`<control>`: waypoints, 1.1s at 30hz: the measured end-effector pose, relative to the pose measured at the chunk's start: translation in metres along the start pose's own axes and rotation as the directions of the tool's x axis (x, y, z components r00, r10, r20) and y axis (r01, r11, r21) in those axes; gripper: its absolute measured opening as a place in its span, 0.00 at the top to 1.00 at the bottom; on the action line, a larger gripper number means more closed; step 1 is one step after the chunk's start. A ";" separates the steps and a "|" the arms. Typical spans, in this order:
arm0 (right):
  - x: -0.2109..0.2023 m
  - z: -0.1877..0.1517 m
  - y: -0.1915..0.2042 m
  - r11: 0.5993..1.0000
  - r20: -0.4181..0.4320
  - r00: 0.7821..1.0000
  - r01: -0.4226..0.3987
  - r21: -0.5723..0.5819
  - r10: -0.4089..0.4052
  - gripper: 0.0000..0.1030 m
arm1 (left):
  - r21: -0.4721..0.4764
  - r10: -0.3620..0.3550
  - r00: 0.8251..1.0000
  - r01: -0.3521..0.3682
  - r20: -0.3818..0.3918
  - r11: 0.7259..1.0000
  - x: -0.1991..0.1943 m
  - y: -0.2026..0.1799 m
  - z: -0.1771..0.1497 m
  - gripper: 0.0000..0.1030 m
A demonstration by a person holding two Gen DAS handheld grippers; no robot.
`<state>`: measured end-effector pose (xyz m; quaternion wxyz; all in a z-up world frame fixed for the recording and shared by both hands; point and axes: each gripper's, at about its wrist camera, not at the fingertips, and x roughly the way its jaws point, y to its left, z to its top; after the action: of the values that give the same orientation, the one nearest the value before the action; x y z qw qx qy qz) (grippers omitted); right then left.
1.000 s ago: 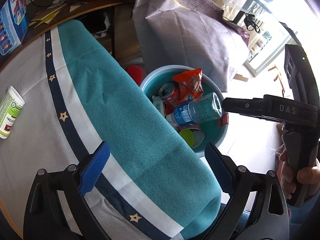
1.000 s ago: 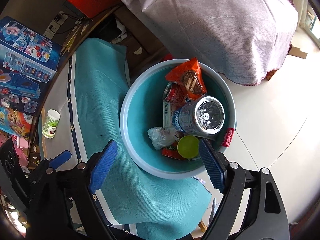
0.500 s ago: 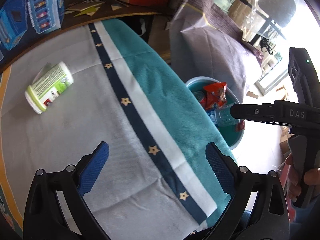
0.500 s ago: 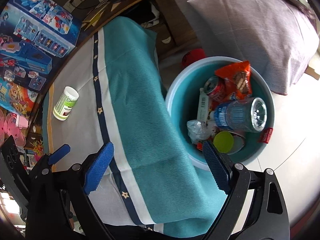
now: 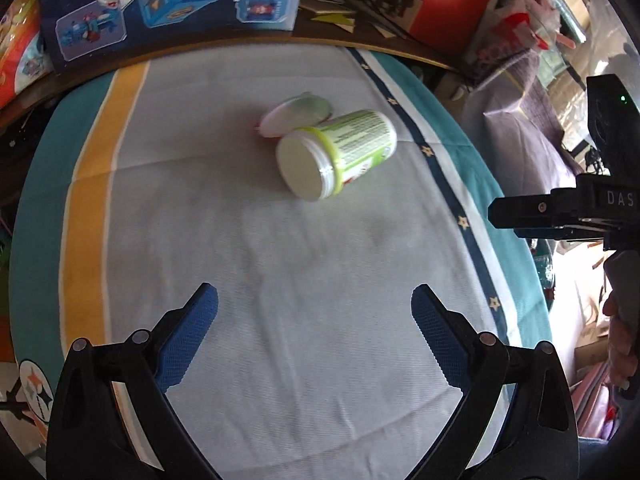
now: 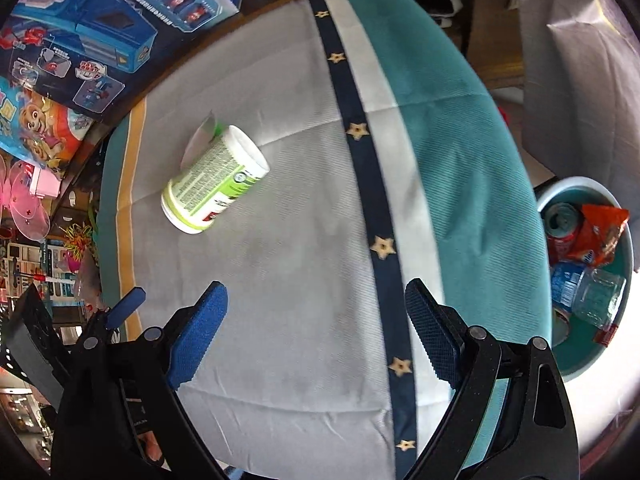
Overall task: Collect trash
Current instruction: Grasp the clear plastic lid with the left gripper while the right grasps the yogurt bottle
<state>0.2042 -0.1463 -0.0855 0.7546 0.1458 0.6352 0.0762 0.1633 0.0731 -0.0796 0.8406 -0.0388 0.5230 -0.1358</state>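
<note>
Tabletop: cloth-covered, beneath both tongs.
Container: lying on its side on the tabletop, ahead of the left tongs; ahead and to the left of the right tongs.
Peeled lid: flat on the tabletop, just behind the container, touching it.
Toy boxes: beyond the tabletop's far edge.
Bin: below the tabletop edge, right of the right tongs.
In the bin: bottle, can, wrapper.
</note>
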 end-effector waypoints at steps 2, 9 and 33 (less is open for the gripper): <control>0.009 0.011 0.018 1.000 -0.010 1.000 -0.008 0.008 0.008 0.16 | -0.025 -0.004 1.000 0.004 -0.001 1.000 0.001 0.019 0.002 0.05; 0.035 0.049 0.064 0.999 -0.012 1.000 -0.013 0.049 0.013 0.16 | -0.037 0.019 1.000 -0.019 -0.006 0.999 0.006 0.050 0.009 0.05; 0.048 0.065 0.039 0.994 0.043 0.993 0.109 0.011 -0.110 0.49 | -0.009 0.006 1.000 -0.006 -0.001 1.000 0.039 0.051 0.049 0.05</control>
<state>0.2797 -0.1027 -0.1078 0.7707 0.1156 0.6260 0.0287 0.2324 0.1081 -0.1020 0.8404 -0.0410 0.5243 -0.1310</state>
